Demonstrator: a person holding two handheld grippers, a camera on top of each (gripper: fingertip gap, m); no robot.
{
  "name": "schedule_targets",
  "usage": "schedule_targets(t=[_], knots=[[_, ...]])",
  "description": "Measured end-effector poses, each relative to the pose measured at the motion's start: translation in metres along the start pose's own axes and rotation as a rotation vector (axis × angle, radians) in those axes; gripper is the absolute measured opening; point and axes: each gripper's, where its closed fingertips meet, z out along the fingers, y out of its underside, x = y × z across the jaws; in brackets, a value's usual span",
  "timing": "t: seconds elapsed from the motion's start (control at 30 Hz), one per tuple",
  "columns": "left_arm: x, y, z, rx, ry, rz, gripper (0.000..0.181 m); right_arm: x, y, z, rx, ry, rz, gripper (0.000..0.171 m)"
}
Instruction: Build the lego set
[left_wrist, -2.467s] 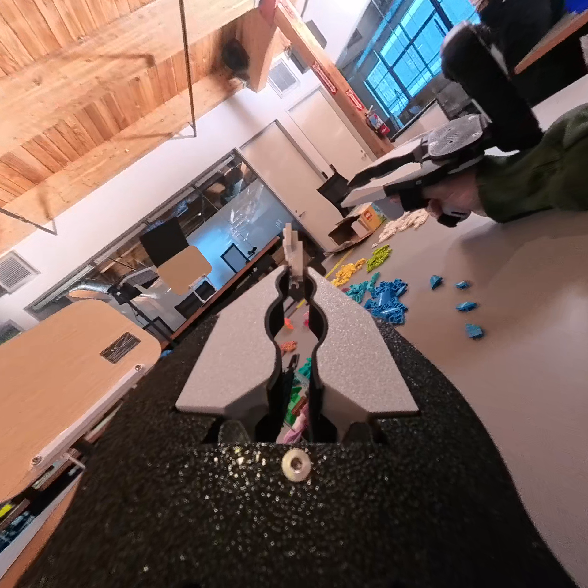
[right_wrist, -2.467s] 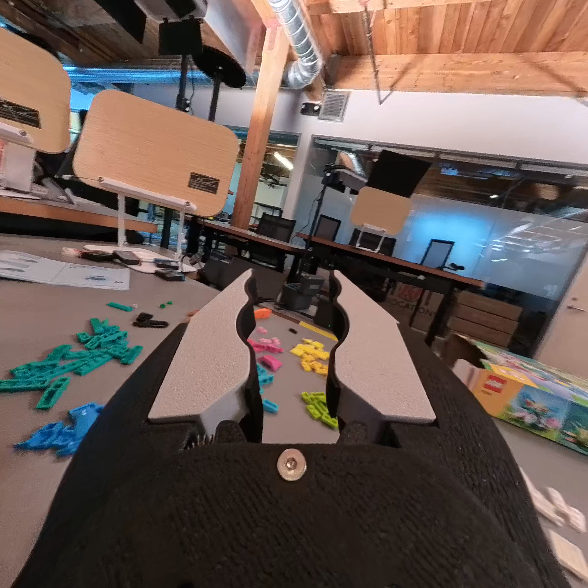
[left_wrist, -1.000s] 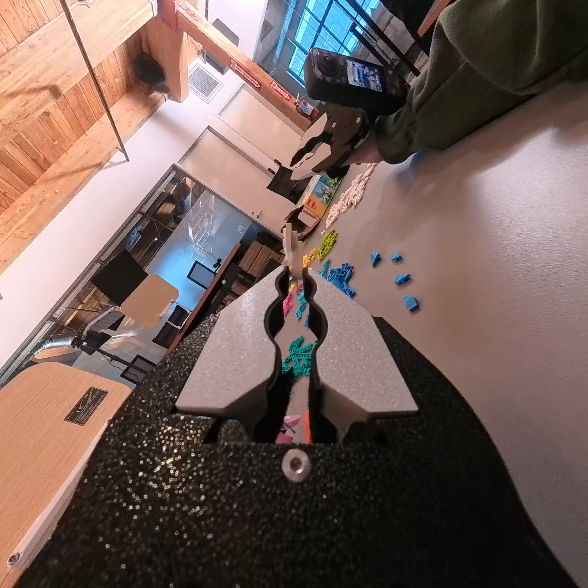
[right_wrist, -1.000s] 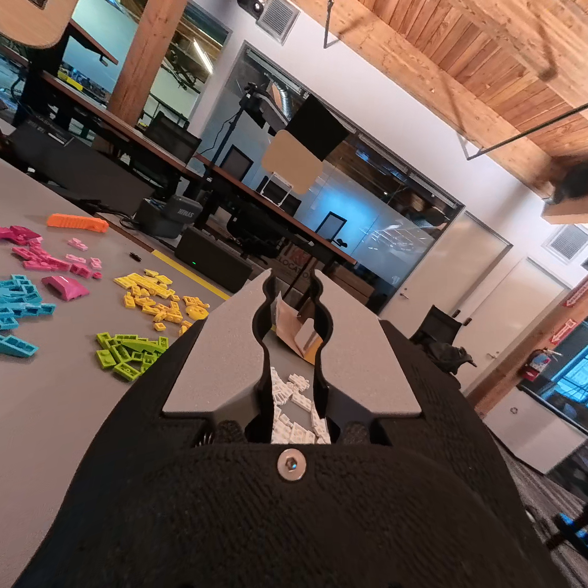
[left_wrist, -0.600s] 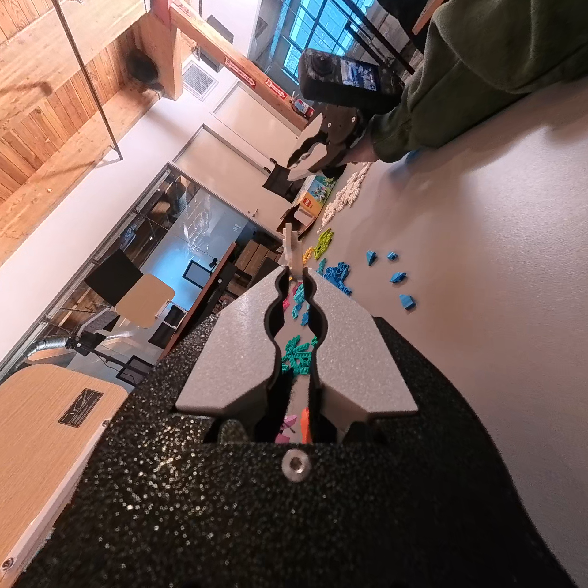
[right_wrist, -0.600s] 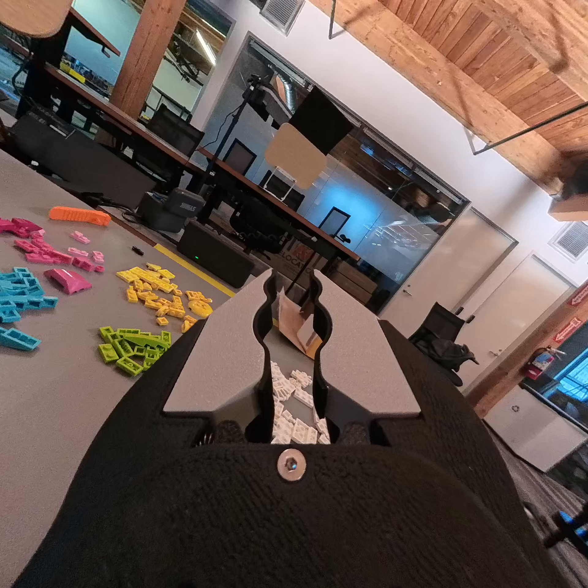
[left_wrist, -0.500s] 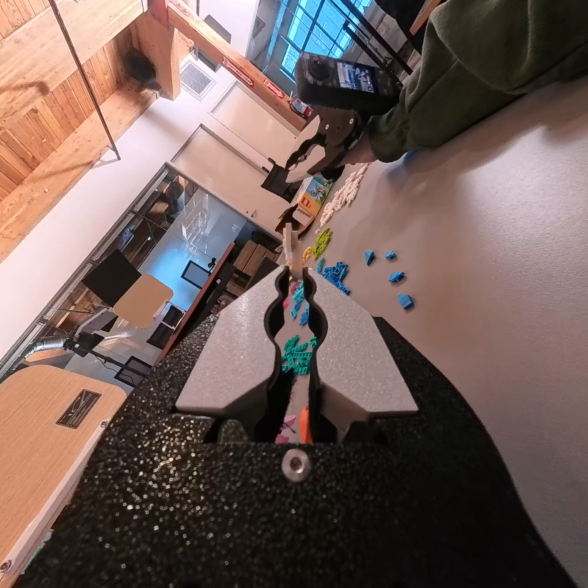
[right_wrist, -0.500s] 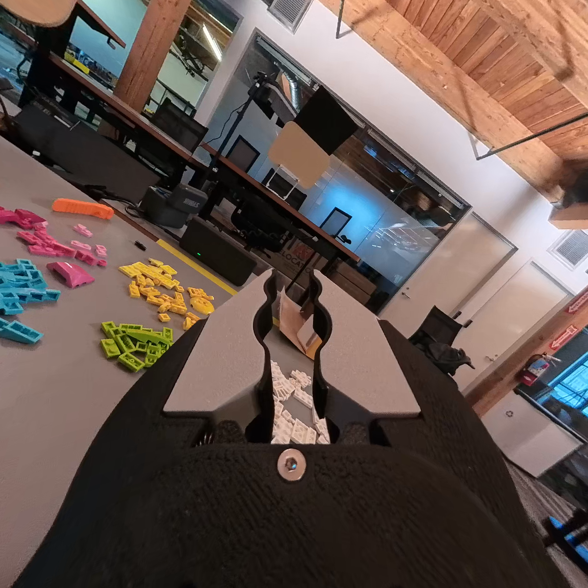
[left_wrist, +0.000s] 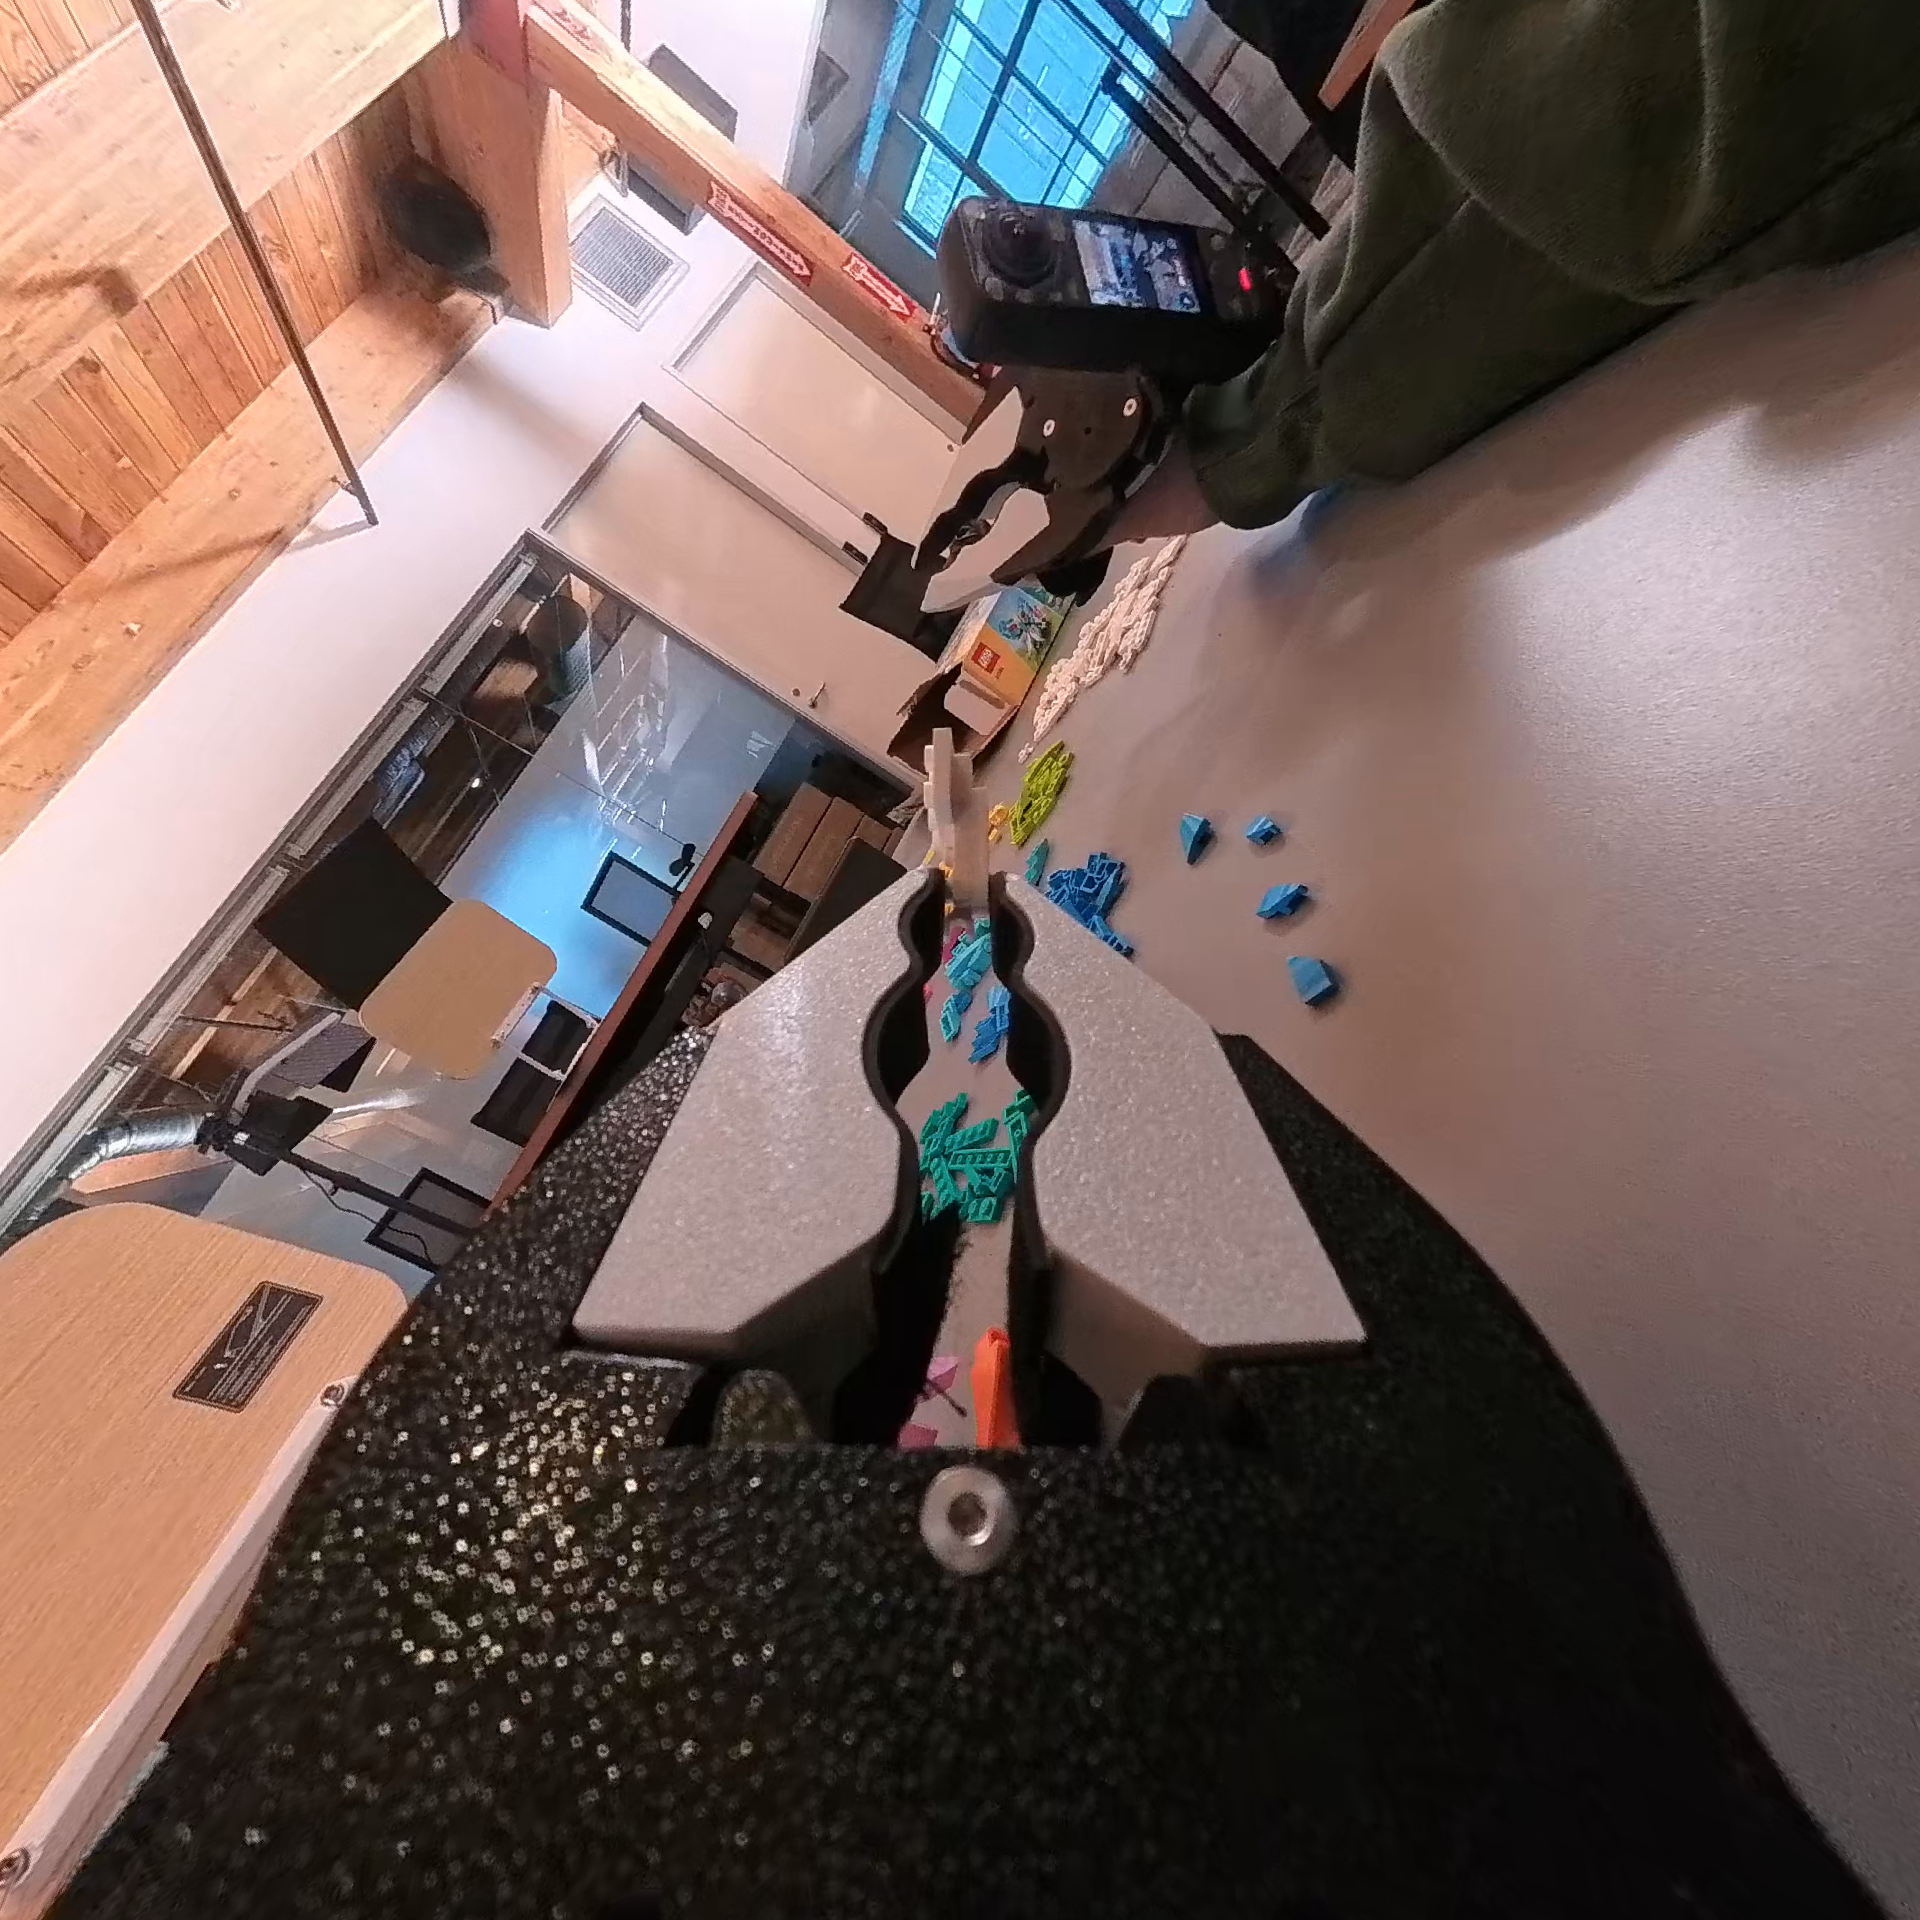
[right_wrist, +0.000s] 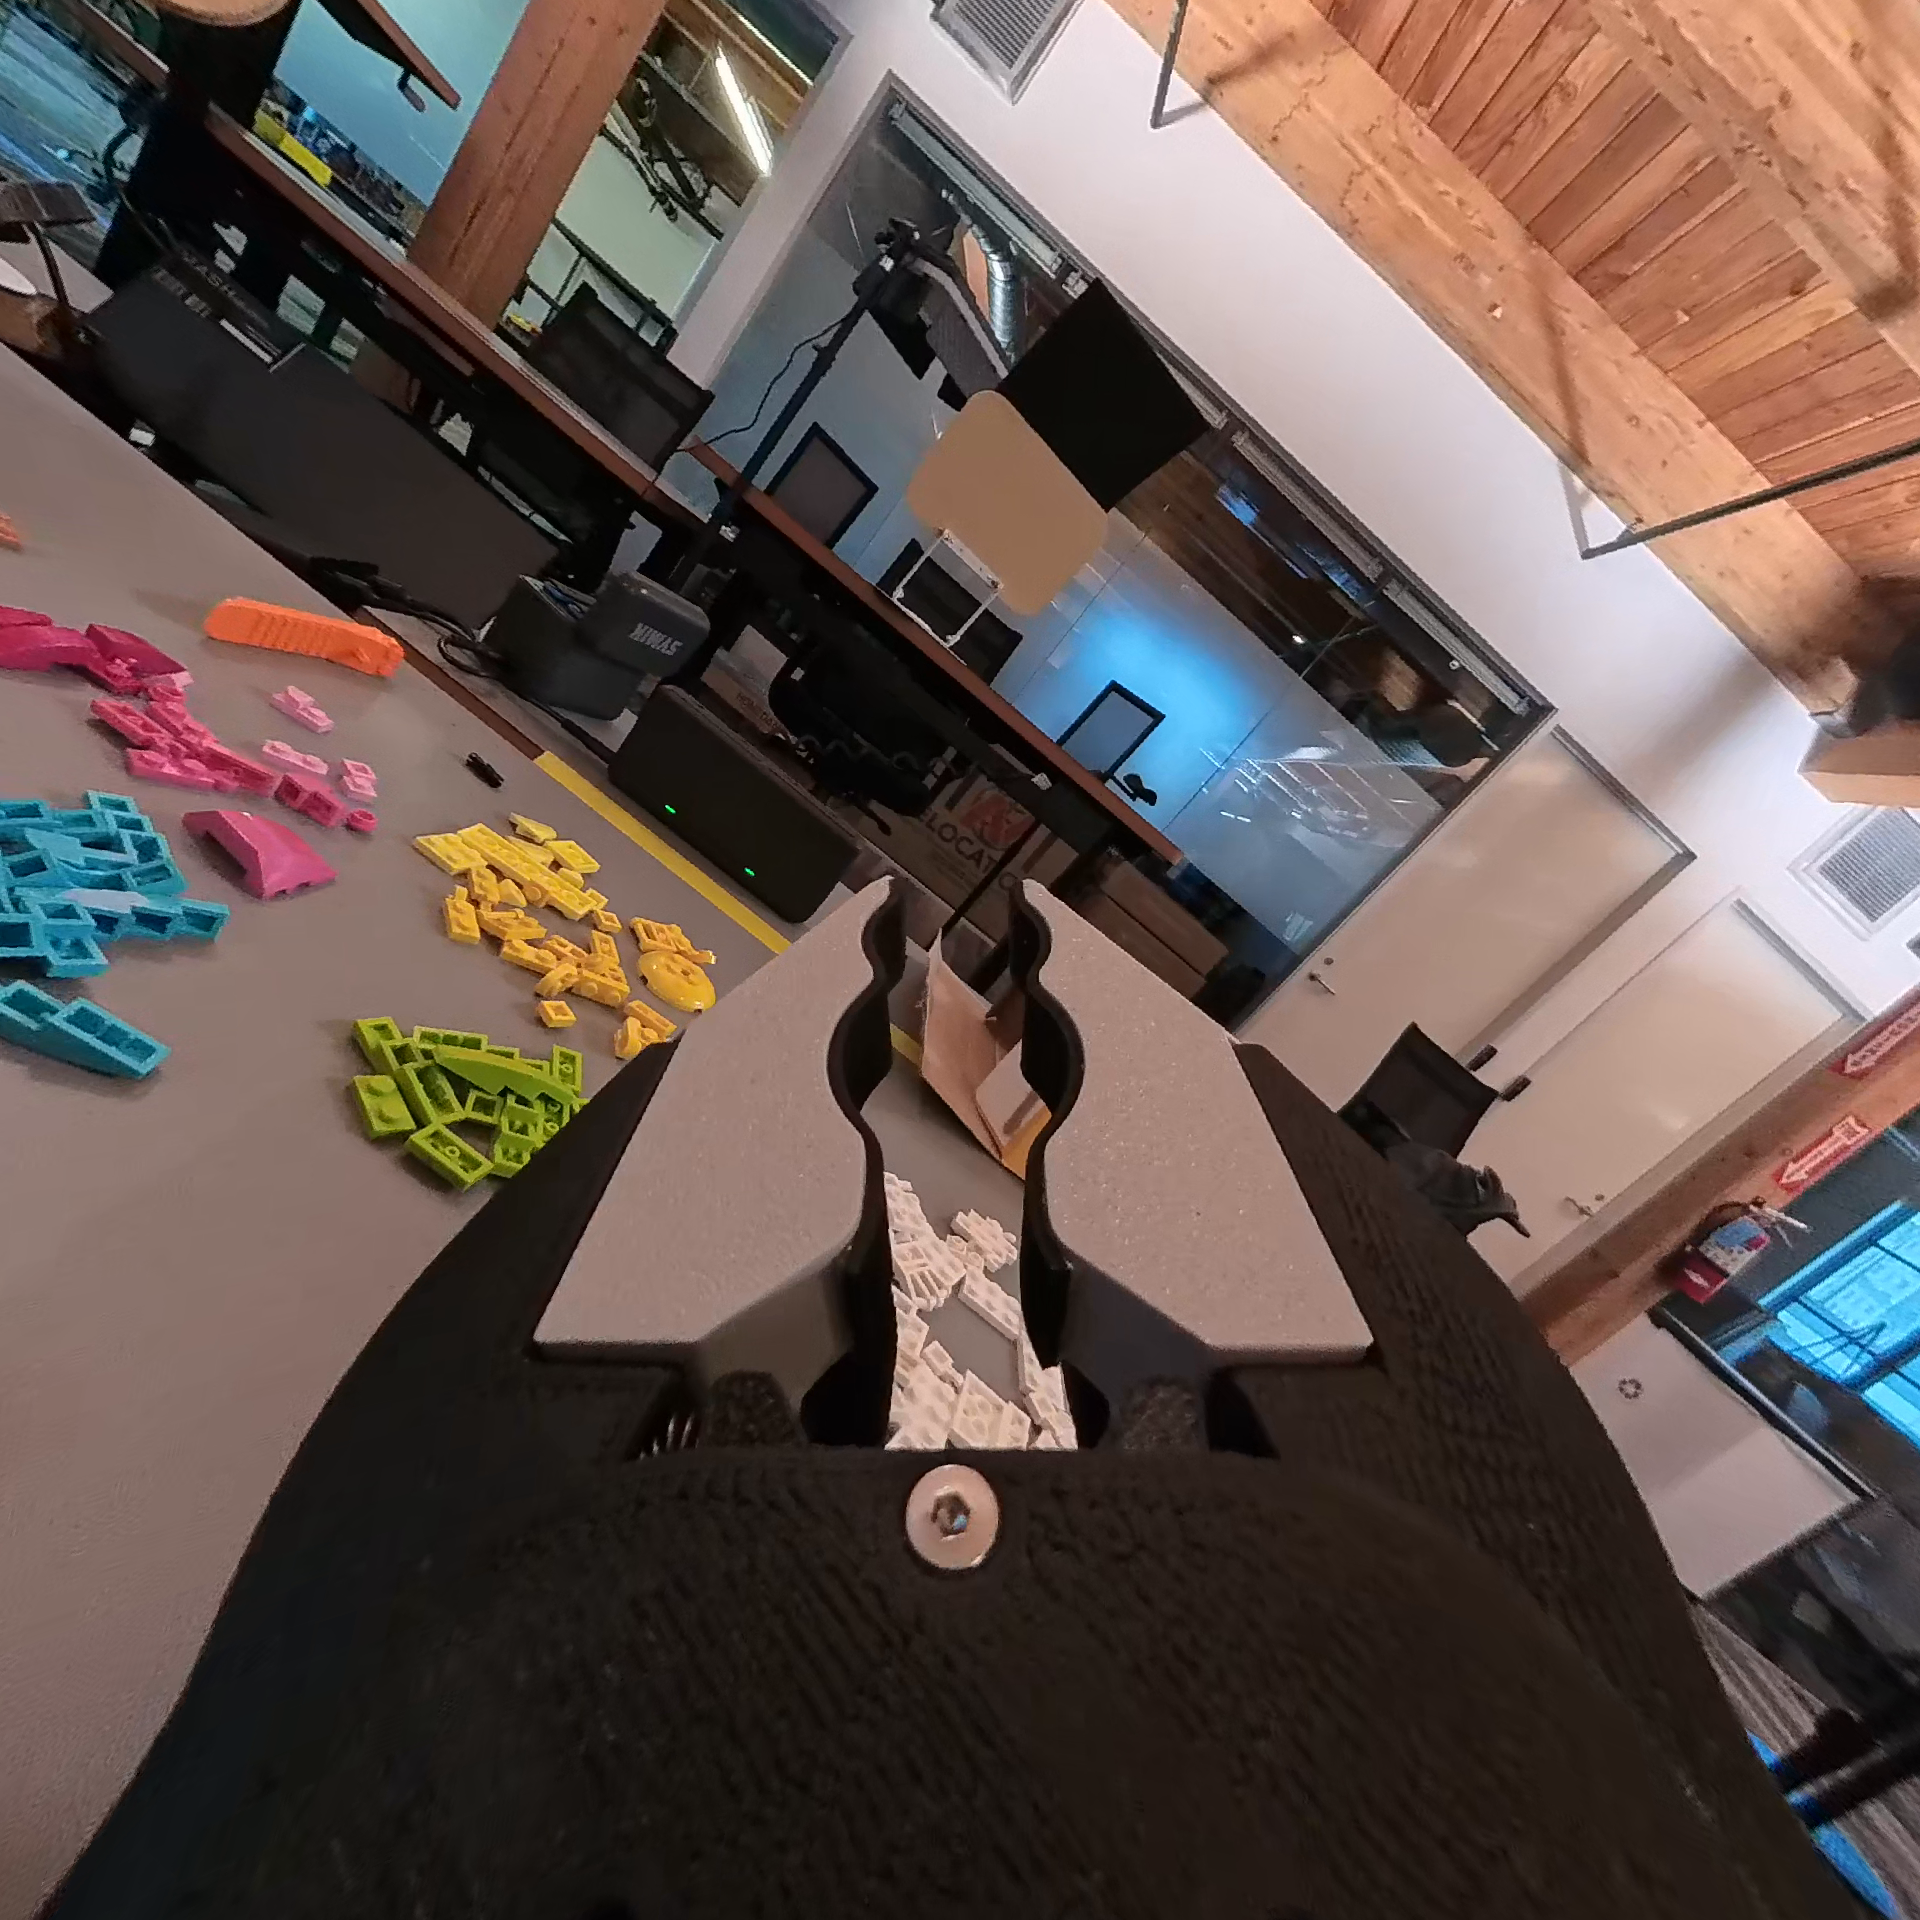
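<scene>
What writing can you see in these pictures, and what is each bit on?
I won't repeat wording; these carry it.
Lego box: printed logo.
Red signs on the wooden beam.
Black plate on the wooden board: too small to read.
Grey case: pale lettering.

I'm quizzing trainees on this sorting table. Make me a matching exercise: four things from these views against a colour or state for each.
Things:
1. left tongs
2. right tongs
3. pile beside the yellow pieces
4. long separator tool

States or colours:
A. orange
B. open, holding nothing
C. lime green
D. shut on a white piece

Pairs: 1-D, 2-B, 3-C, 4-A
</scene>
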Motion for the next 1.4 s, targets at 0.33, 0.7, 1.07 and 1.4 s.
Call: schedule_targets(t=[0.33,0.7,1.07,1.4], knots=[[0.001,0.000,0.000,0.001,0.008,0.002,0.005,-0.002,0.000,0.001,-0.004,-0.005,-0.016,0.018],[0.000,0.000,0.000,0.005,0.004,-0.009,0.005,0.001,-0.003,0.000,0.005,0.009,-0.029,0.016],[-0.005,0.005,0.002,-0.009,-0.008,-0.046,0.005,-0.081,-0.058,-0.009,0.137,-0.416,-0.155,0.014],[-0.004,0.004,0.000,-0.002,-0.006,-0.041,0.005,-0.197,-0.043,-0.012,-0.446,-1.295,0.003,0.006]])
